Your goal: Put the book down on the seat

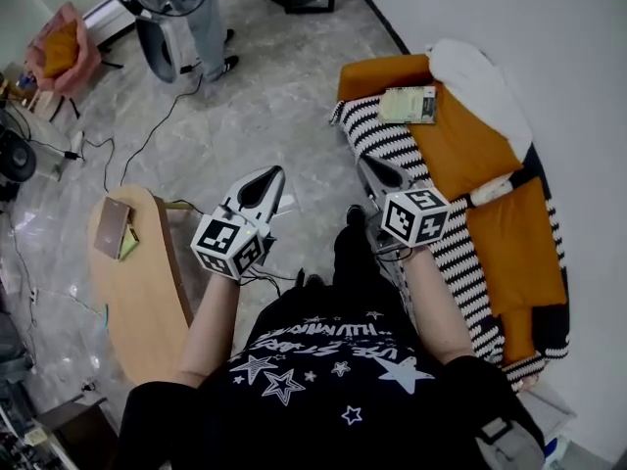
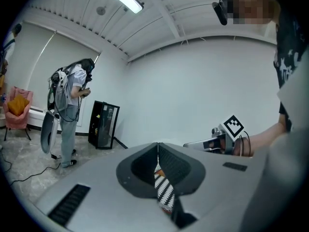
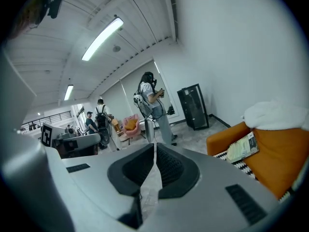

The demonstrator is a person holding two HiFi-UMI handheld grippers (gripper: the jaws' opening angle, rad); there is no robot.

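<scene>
Grey stone floor (image 1: 274, 86), with a wooden table (image 1: 137, 292) at the left; the left gripper (image 1: 263, 180) has its jaws pressed together on nothing; the right gripper (image 1: 380, 172) is likewise closed and empty; further right, the book (image 1: 408, 105) lies flat on the sofa (image 1: 509, 253) seat, on an orange cushion (image 1: 460, 150) beside the striped throw (image 1: 382, 140); it looks a thin, light paperback, likely to flex, so best pinched at the spine edge.
</scene>
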